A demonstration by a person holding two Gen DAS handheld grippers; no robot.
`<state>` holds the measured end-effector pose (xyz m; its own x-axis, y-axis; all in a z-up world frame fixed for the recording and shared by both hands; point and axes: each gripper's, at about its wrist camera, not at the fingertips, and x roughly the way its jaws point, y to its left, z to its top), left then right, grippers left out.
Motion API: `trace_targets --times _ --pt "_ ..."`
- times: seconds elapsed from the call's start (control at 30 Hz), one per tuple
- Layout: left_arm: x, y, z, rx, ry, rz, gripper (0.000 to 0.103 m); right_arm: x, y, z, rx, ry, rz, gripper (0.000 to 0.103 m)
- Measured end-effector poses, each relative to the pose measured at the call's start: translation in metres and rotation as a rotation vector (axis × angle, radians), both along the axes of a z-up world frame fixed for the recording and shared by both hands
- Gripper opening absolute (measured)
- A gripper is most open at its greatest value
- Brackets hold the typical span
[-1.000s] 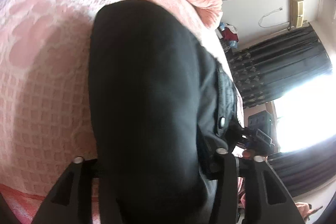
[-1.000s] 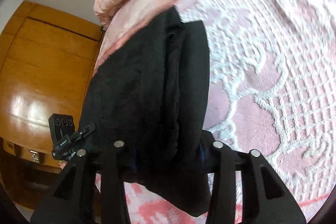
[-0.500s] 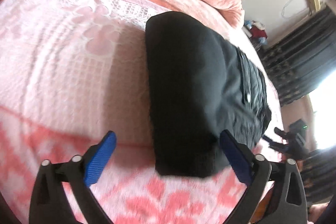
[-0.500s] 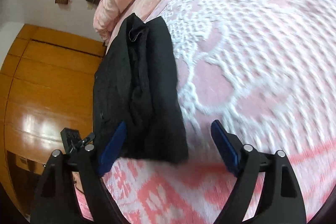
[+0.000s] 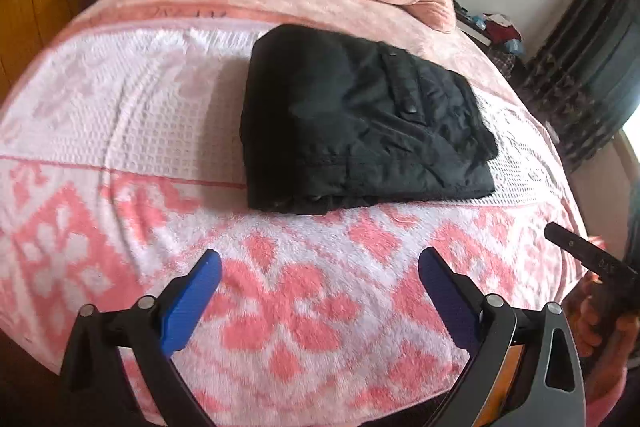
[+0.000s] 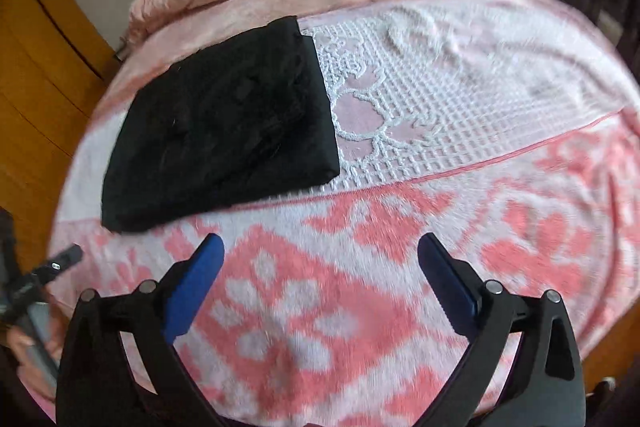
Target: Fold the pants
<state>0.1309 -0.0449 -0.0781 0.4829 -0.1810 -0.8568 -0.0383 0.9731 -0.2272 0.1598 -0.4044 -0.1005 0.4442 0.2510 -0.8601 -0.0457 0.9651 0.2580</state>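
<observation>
Now the pants lie folded in a neat black pile in the middle of the frame, on the pink blanket. Both the left gripper and right gripper hang wide open and empty, so the folding looks done.

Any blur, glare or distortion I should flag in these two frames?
Left wrist: strong fisheye bowing of the bed, window blown out at right edge, black pants fairly sharp. Right wrist: motion smear on the pink blanket, pants soft, detail lost in black.
</observation>
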Motion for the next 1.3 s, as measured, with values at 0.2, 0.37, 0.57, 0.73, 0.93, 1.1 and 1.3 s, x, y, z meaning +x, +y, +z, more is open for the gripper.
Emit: trace_targets --times 0.2,0.37,0.57,0.73,0.93,1.1,1.3 --pt "-0.018 -0.012 0.021 0.073 -0.039 0.001 0.099 -0.021 0.020 0.024 -0.138 -0.042 0.004 0.099" --pt "-0.031 -0.005 0.032 0.098 -0.059 0.034 0.099 -0.034 0.032 0.040 -0.171 -0.073 0.016 0.099" --pt "-0.044 -0.001 0.051 0.108 -0.100 0.047 0.099 -0.049 0.043 0.052 -0.167 -0.077 0.026 0.099" --pt "-0.054 -0.002 0.067 0.119 -0.130 0.049 0.099 -0.057 0.055 0.059 -0.190 -0.081 0.028 0.099" --pt "-0.058 -0.009 0.076 0.144 -0.142 0.040 0.099 -0.061 0.063 0.067 -0.178 -0.098 0.030 0.099" --pt "-0.058 -0.014 0.075 0.190 -0.141 0.039 0.099 -0.062 0.063 0.070 -0.180 -0.108 0.026 0.099" --pt "-0.055 -0.018 0.070 0.219 -0.126 0.037 0.099 -0.059 0.058 0.069 -0.187 -0.101 0.014 0.099"
